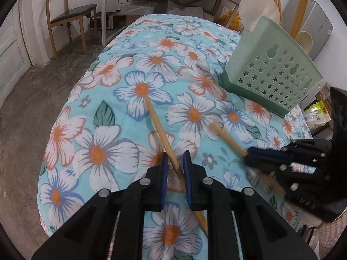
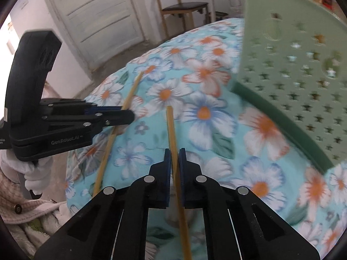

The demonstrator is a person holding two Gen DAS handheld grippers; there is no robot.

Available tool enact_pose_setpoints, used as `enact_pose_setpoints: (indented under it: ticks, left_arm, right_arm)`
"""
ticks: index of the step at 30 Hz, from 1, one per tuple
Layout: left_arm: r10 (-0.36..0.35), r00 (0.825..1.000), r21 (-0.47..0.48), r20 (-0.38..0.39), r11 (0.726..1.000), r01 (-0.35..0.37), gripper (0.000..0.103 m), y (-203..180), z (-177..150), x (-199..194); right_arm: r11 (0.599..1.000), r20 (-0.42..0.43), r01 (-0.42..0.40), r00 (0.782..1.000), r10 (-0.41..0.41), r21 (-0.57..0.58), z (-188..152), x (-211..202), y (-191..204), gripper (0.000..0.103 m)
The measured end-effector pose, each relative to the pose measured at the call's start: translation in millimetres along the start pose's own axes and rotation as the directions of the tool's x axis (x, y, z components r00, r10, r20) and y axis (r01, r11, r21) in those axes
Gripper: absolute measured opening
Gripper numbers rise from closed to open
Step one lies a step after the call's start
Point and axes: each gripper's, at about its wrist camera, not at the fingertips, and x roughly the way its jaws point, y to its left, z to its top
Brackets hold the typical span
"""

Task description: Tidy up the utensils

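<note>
Left gripper [image 1: 175, 162]: clamped on one chopstick [image 1: 156, 121]. Right gripper [image 2: 174, 162]: clamped on second chopstick [image 2: 171, 127]. Green holder [image 1: 271, 69] nearby on floral cloth [image 1: 104, 117].

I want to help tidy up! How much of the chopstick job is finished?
Some is done: the green holder already has chopsticks and a spoon standing in it. In hand now: the left gripper pinches one chopstick, and the right gripper pinches the other chopstick, both over the flowery cloth. Left to do: drop both into the holder.
</note>
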Motion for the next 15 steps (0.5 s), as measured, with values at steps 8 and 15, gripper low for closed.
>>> enact_pose_setpoints:
  ticks: [8,15]
  left_arm:
    - [0.011,1.000,0.015,0.003,1.000,-0.011,0.013,-3,-1,1]
    - [0.025,1.000,0.027,0.004,0.999,-0.025,0.013,-6,-1,3]
  right_arm:
    - [0.995,-0.041,0.043,0.998,-0.039,0.088,2,-7,-32,0.010]
    - [0.997,-0.073,0.071,0.995,-0.070,0.018,14,11,-18,0.011]
